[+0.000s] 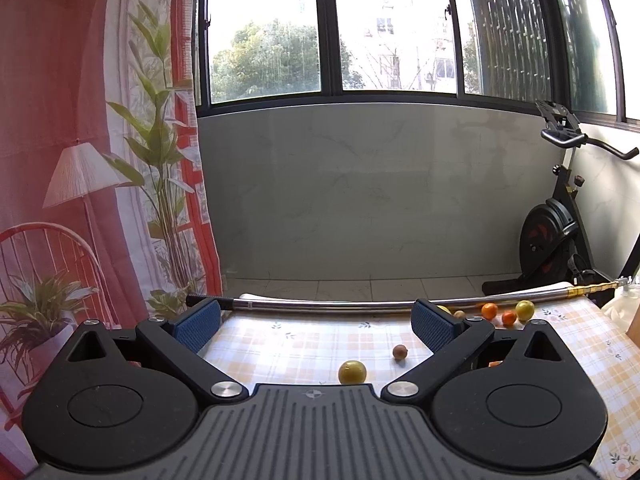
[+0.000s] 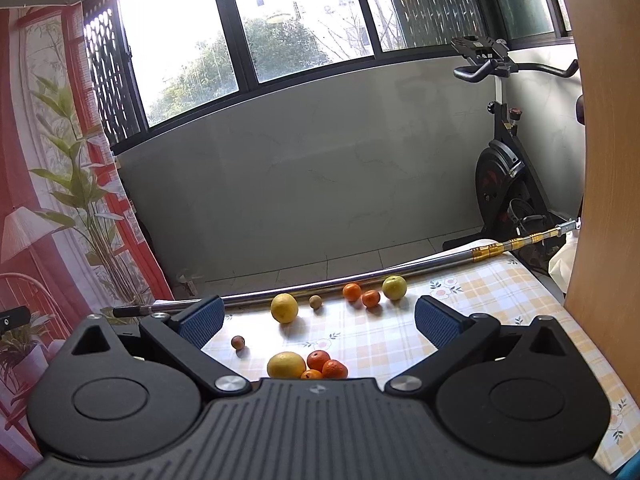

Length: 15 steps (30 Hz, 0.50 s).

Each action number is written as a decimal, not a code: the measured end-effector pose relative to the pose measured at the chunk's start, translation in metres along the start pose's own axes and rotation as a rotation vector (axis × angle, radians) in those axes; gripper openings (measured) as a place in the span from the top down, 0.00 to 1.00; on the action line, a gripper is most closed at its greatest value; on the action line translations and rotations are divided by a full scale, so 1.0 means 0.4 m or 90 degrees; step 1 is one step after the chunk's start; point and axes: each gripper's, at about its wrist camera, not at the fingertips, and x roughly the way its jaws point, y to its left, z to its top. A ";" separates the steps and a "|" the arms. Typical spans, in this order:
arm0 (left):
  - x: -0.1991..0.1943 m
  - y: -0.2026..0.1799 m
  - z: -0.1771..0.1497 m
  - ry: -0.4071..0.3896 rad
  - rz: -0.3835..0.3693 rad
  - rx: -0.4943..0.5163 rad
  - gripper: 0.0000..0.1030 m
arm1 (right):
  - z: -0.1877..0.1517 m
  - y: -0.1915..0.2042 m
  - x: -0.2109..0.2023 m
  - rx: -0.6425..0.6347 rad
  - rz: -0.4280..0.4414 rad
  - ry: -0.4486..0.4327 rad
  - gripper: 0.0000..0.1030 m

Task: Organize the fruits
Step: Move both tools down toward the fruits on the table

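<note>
Both tools stand wide apart and hold nothing. The left tool (image 1: 316, 326) hovers over the counter (image 1: 280, 344), which wears a yellow checked cloth with small flowers. Between its blue pads (image 1: 198, 326) lie a yellow-green fruit (image 1: 352, 372) at about 6 o'clock of the gap and a small brown fruit (image 1: 400, 352) just beyond it toward 1 o'clock, the two apart. Farther off at 2 o'clock, past the right pad, sits a loose group near the counter's far edge: two small oranges (image 1: 489, 311) and a greenish-yellow fruit (image 1: 525, 309).

The right tool (image 2: 318, 320) frames more of the fruit. Close to its body at 6 o'clock a large yellow citrus (image 2: 286, 365) touches a cluster of three small oranges (image 2: 326, 366). A small brown fruit (image 2: 237, 342) lies alone at 9 o'clock of that cluster. Toward 12 o'clock a second yellow citrus (image 2: 284, 308), another small brown fruit (image 2: 315, 301), two oranges (image 2: 361, 295) and a yellow-green fruit (image 2: 394, 287) run in a row just before a long metal pole (image 2: 360, 276) that lies across the counter's far edge. An exercise bike (image 2: 508, 168) stands on the floor at 2 o'clock, under the window (image 2: 304, 20).
</note>
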 end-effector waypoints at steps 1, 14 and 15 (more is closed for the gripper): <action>0.013 0.003 0.003 0.005 0.002 -0.001 0.01 | 0.003 -0.002 0.016 -0.004 -0.001 0.007 0.00; 0.152 0.049 0.027 0.046 0.000 -0.078 0.00 | 0.035 -0.028 0.148 -0.011 0.017 0.041 0.00; 0.155 0.051 0.030 0.041 0.000 -0.079 0.00 | 0.038 -0.032 0.152 -0.008 0.019 0.041 0.00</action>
